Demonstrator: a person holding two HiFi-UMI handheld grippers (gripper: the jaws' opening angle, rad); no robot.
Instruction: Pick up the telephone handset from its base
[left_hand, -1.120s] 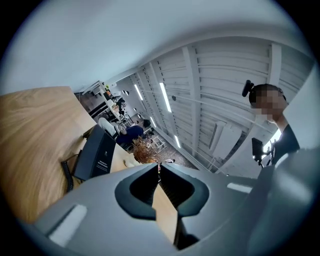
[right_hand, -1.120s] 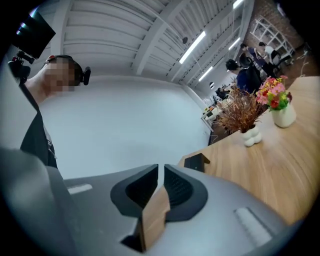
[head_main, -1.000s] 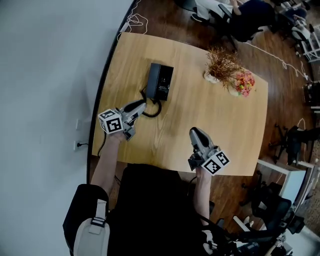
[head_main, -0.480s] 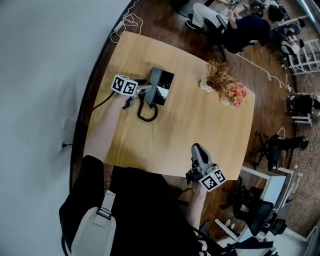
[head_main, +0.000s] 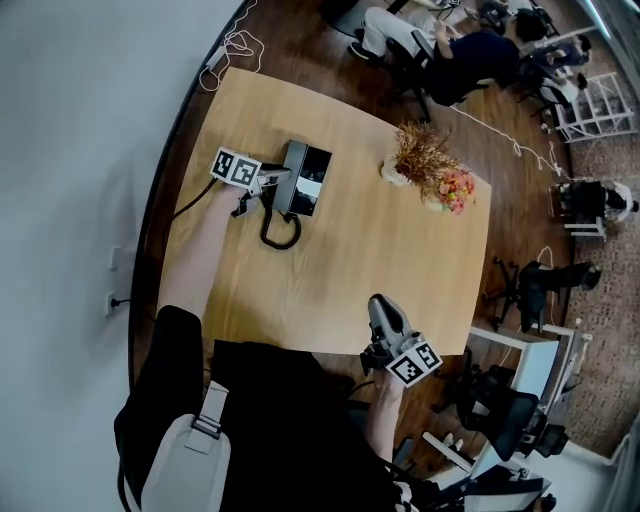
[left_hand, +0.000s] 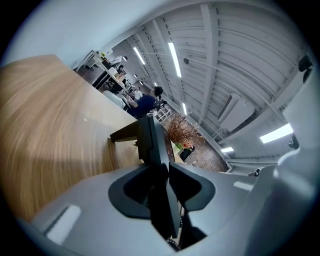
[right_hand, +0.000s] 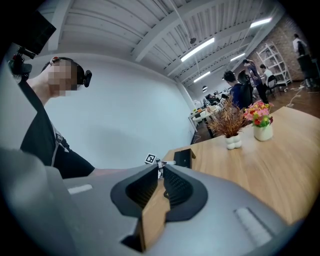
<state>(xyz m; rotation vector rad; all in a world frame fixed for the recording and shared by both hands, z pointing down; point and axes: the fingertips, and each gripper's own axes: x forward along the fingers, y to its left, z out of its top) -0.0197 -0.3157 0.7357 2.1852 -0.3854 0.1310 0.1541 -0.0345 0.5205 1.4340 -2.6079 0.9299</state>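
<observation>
The wooden table (head_main: 400, 260) fills most of what I see from my head. On it, at about ten o'clock from where I stand, sits the black telephone base (head_main: 314, 185). Off at one o'clock are a dry brown bouquet (head_main: 420, 155) in a white vase and, just beside it, a small pot of bright flowers (head_main: 455, 188).

My left tongs (head_main: 274, 186) reach in from the nine o'clock side of the base. Their jaws are closing, and in the left gripper view they have the dark slab of the telephone handset (left_hand: 152, 142) between them, a pad against each flank. The handset lies on the base, along its left edge.

My right tongs (head_main: 379, 304) hang at five o'clock, over the near edge of the table, well apart from the phone. Their tips are drawn together with nothing held; only bare wood shows behind them.

The coiled cord (head_main: 281, 233) loops on the table at six o'clock from the base.
</observation>
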